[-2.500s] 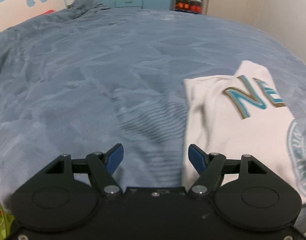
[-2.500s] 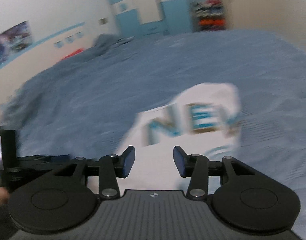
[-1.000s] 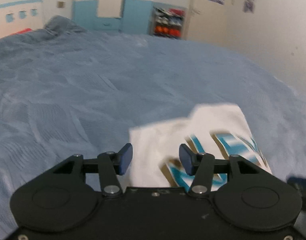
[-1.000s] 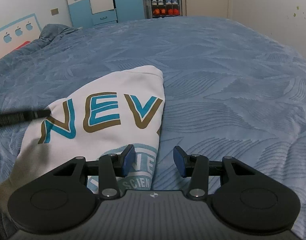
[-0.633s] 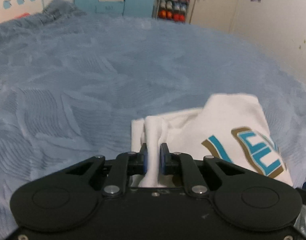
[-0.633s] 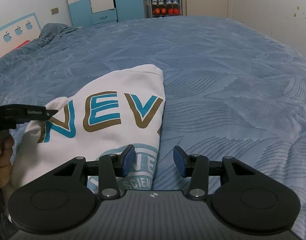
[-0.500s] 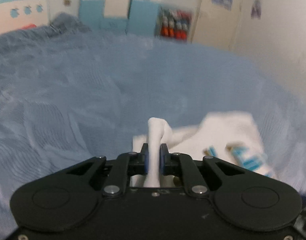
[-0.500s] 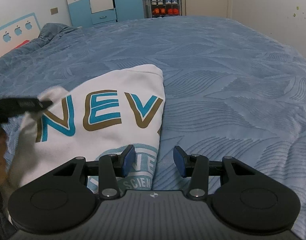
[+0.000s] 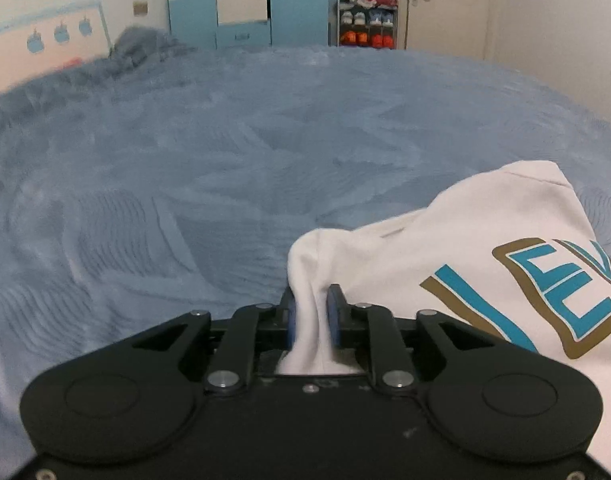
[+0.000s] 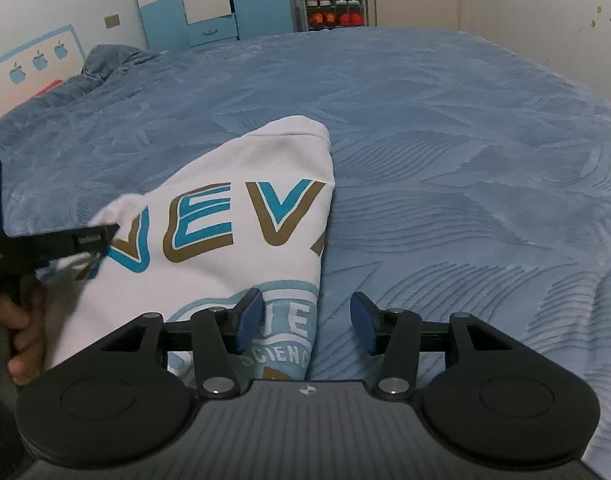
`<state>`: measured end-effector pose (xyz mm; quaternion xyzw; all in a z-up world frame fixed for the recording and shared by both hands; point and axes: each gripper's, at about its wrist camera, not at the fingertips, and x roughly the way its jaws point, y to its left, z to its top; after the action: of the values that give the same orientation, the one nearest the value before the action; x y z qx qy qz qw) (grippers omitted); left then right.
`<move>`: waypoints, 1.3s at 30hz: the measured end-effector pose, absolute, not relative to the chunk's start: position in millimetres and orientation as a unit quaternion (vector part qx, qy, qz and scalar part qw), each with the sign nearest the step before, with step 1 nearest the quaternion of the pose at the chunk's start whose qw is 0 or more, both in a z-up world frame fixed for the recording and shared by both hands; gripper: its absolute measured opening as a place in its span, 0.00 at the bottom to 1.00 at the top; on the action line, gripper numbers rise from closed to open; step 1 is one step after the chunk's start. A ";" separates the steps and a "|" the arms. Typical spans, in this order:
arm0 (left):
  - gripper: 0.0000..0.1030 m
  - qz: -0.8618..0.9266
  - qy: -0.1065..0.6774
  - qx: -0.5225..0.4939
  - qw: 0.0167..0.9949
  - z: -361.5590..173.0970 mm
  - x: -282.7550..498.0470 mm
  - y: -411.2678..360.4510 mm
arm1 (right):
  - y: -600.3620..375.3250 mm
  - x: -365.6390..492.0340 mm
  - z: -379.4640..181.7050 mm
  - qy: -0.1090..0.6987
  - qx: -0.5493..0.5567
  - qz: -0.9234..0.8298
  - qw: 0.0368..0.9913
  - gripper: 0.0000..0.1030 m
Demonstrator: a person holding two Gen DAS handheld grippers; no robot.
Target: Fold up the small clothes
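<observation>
A bedroom with blue-and-white wardrobes (image 10: 193, 0) and a shoe rack (image 9: 365, 20) is being shown at the back, and most of both views is being filled by a wide bed under a blue textured bedspread (image 9: 185, 160). On the near part of that spread a white shirt (image 10: 241, 216) with teal and brown lettering is lying, already narrowed into a long panel. Its left edge is being pinched and raised by the left gripper (image 9: 310, 316), whose blue pads are closed tight on a bunched ridge of cloth. The right gripper (image 10: 303, 320) is being held with its fingers wide apart and nothing between them, hovering over the shirt's near right corner, where a round printed badge is showing. The fold is probably best done by the lifted edge being carried across in a low arc, with the cloth kept taut so that no creases are being trapped. The free corner is likely being left for the right gripper to pin, so the panel is not being dragged along the spread.
</observation>
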<state>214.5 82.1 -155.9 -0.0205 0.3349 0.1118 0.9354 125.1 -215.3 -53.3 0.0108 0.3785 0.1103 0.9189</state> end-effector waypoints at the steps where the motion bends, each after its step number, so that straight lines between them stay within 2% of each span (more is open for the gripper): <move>1: 0.25 0.115 0.332 -0.011 0.936 -151.8 210.0 83.9 | -215.3 124.4 -51.9 0.377 0.007 0.109 0.920 0.57; 3: 0.29 0.122 0.320 0.001 0.940 -134.9 201.5 81.0 | -215.0 122.7 -47.4 0.374 0.009 0.109 0.921 0.56; 5: 0.38 0.132 0.299 0.004 0.945 -111.5 183.5 81.3 | -215.5 120.3 -40.9 0.368 0.016 0.110 0.923 0.55; 9: 0.43 0.105 0.265 -0.033 0.958 -80.4 138.2 71.7 | -213.4 110.3 -24.1 0.325 0.037 0.126 0.937 0.51; 11: 0.46 0.089 0.269 -0.036 0.958 -83.8 119.6 62.0 | -210.1 106.7 -23.7 0.310 0.046 0.135 0.940 0.51; 13: 0.47 0.094 0.320 -0.023 0.942 -106.9 115.8 52.1 | -202.6 105.3 -37.3 0.310 0.042 0.144 0.939 0.51; 14: 0.50 0.103 0.359 -0.018 0.928 -124.9 117.5 49.7 | -199.2 105.6 -47.7 0.312 0.032 0.142 0.939 0.51; 15: 0.53 0.110 0.366 -0.019 0.924 -139.5 116.7 49.3 | -194.1 105.5 -67.9 0.319 0.013 0.134 0.938 0.51; 16: 0.61 0.119 0.356 -0.018 0.927 -148.7 112.9 47.6 | -191.3 101.9 -84.3 0.307 -0.003 0.129 0.943 0.51; 17: 0.62 0.123 0.355 -0.010 0.927 -149.6 113.9 46.1 | -189.5 95.9 -93.0 0.287 -0.017 0.126 0.950 0.51; 19: 0.62 0.121 0.359 -0.010 0.926 -138.0 116.1 47.5 | -183.7 86.6 -89.8 0.264 -0.038 0.120 0.956 0.50; 21: 0.60 0.128 0.360 -0.031 0.923 -127.7 115.3 55.0 | -182.7 84.9 -72.7 0.260 -0.037 0.122 0.957 0.45; 27: 0.60 0.093 0.358 -0.041 0.928 -101.7 74.6 49.0 | -201.5 64.9 -24.0 0.285 0.010 0.187 0.940 0.45; 29: 0.60 0.074 0.380 -0.009 0.922 -109.5 60.4 37.0 | -201.9 58.5 -32.8 0.321 0.010 0.197 0.926 0.45; 31: 0.61 0.059 0.472 0.043 0.878 -139.4 60.5 21.8 | -201.7 55.5 -55.9 0.361 0.004 0.203 0.910 0.45; 35: 0.60 0.068 0.456 0.060 0.885 -131.2 49.6 11.9 | -185.4 30.8 -59.4 0.327 -0.096 0.205 0.917 0.45; 39: 0.60 0.068 0.460 0.043 0.884 -116.0 33.6 11.2 | -187.8 16.2 -44.2 0.331 -0.087 0.239 0.909 0.43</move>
<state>33.6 11.2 -116.0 0.0435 0.4600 0.0683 0.8842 16.2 -187.8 -44.2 -0.0873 0.3310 0.2385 0.9088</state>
